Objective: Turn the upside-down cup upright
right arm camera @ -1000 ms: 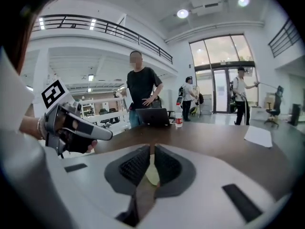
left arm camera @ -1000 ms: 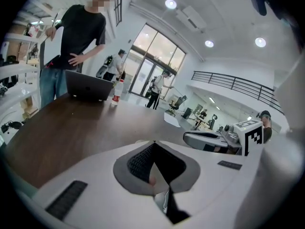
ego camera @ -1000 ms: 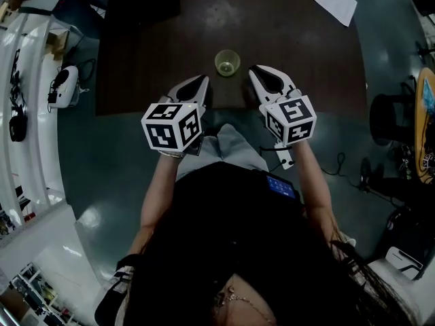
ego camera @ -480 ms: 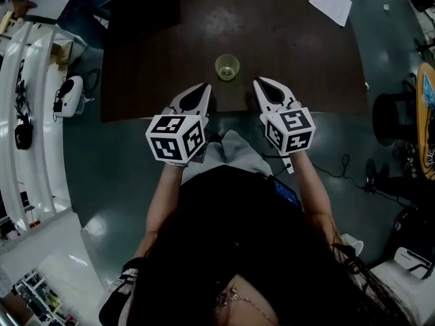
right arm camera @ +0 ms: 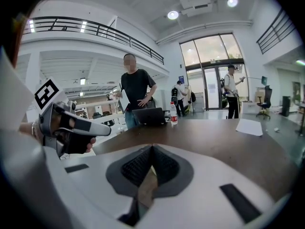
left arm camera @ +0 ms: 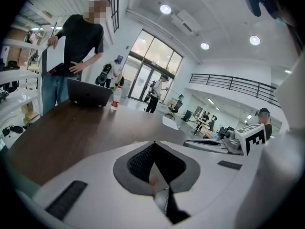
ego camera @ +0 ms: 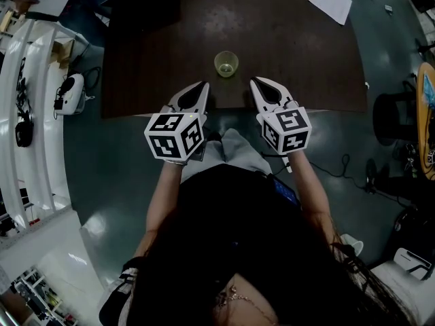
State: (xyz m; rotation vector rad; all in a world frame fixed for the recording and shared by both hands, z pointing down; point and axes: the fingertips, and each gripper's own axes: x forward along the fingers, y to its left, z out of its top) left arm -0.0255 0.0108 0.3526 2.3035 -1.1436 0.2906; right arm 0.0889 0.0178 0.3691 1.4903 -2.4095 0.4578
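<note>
Standing on the dark brown table [ego camera: 292, 60] at upper centre of the head view, the yellowish translucent cup [ego camera: 226, 64] sits close to the table's near edge. Open tabletop surrounds it on every side. Whether its mouth faces up or down cannot be told from above.

The left gripper [ego camera: 204, 87] and right gripper [ego camera: 256, 82] lie just below the cup in the frame, one to either side. Their tips reach over the near table edge, apart from the cup and from each other. Their marker cubes hang lower in the frame, off the table and above the person's lap.

In the left gripper view the two jaws are pressed together at the tip with nothing between them. The right gripper view shows the same: jaws closed and empty.

A sheet of paper [ego camera: 331, 1] lies at upper right, near the table's far right corner and well apart from the cup. A laptop [ego camera: 146, 2] occupies the table's upper left, with a bottle [left arm camera: 115, 98] just beside it. A person [right arm camera: 137, 92] stands beyond the far edge behind the laptop. White shelving [ego camera: 34, 114] runs down the left side of the frame, with a strip of floor between it and the table's left edge.
</note>
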